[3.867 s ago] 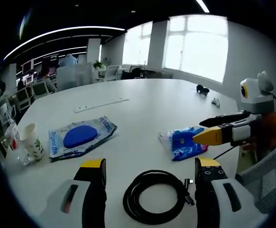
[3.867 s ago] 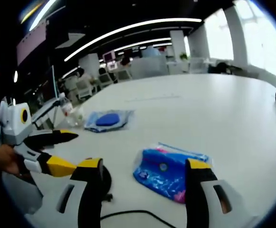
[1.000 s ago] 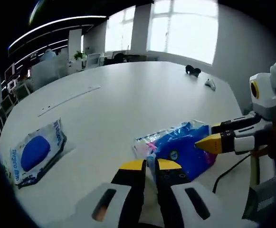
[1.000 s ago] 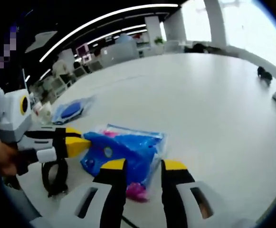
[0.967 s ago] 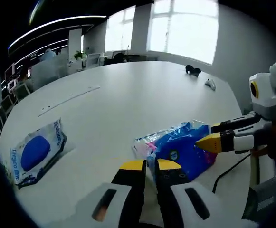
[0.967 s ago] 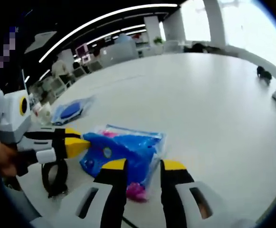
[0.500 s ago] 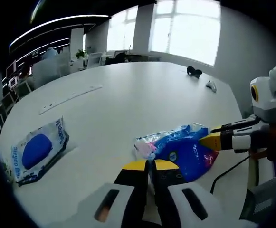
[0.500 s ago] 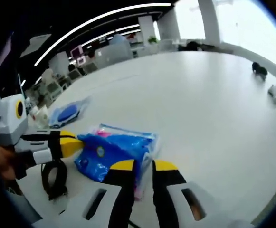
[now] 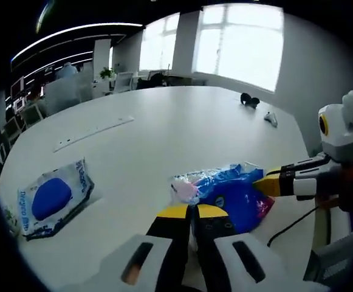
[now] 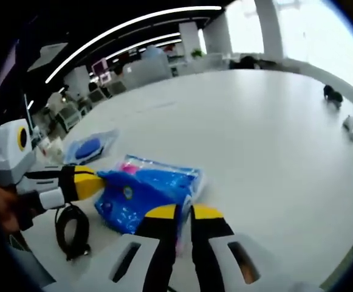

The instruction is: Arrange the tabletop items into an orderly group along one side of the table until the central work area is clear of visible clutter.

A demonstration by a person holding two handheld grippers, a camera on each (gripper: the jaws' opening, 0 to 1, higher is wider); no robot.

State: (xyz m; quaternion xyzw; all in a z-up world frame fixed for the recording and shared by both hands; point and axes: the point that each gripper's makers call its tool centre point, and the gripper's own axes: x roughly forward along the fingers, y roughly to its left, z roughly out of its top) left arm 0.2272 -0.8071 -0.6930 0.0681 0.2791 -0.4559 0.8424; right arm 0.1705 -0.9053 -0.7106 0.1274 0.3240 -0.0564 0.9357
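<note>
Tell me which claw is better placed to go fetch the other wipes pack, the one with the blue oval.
Probably the left claw, once it lets go. Both claws are shut on the blue bag, but the wipes pack lies toward the left claw's side, and the right claw would have to cross over.

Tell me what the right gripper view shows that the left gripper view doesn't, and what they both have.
Right gripper view alone: the coiled black cable lying on the table beside the left gripper.

Left gripper view alone: a thin black cord trailing under the right gripper.

Both: the white table, the crinkly blue packet pinched at opposite edges by the two shut grippers, the flat white-and-blue pouch farther off, and two small things near the far edge, one dark and one pale.
</note>
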